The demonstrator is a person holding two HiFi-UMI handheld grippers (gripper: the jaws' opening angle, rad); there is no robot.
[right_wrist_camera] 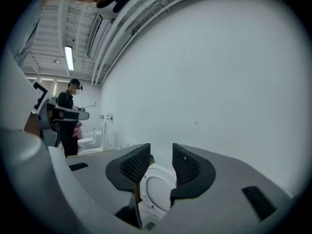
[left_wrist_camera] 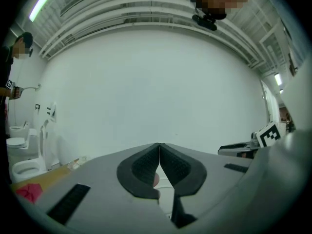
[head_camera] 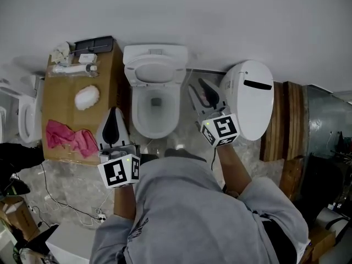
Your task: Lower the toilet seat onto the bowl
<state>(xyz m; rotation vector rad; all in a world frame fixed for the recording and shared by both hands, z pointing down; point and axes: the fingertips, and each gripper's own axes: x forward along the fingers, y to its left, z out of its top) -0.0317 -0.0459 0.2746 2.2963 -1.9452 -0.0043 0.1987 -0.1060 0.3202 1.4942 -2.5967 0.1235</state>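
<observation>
Left gripper: the left gripper (head_camera: 114, 115) is hovering at lower left of the toilet, in front of the cardboard box; in the left gripper view (left_wrist_camera: 159, 152) its jaws are meeting tip to tip, with nothing pinched between them.
Right gripper: the right gripper (head_camera: 199, 88) is pointing up and left, just beside the right edge of the toilet bowl (head_camera: 137, 117); in the right gripper view (right_wrist_camera: 161, 162) its jaws are standing apart with a clear gap, and the toilet is showing beyond the gap, not gripped.
Toilet seat: the toilet seat (head_camera: 136, 73) is sitting at centre top of the head view and appears to be standing raised at the back of the bowl, against the tank (head_camera: 155, 53), leaving the bowl open below it.
Contact: neither gripper is touching the seat.
Left of frame: a cardboard box (head_camera: 58, 111) is standing just beside the toilet, carrying a pink cloth (head_camera: 69, 137) and a white rounded object (head_camera: 87, 97).
Far left edge: a second toilet (head_camera: 27, 114) is showing partly.
Right of frame: a white oval shell (head_camera: 250, 100) with a black slot is leaning just beside the right gripper, in front of wooden boards (head_camera: 286, 120).
Background: a person (right_wrist_camera: 68, 116) is standing at the left of the right gripper view, far off along the white wall.
Bottom of frame: the grey sleeves of the person holding the grippers are filling the lower middle of the head view.
</observation>
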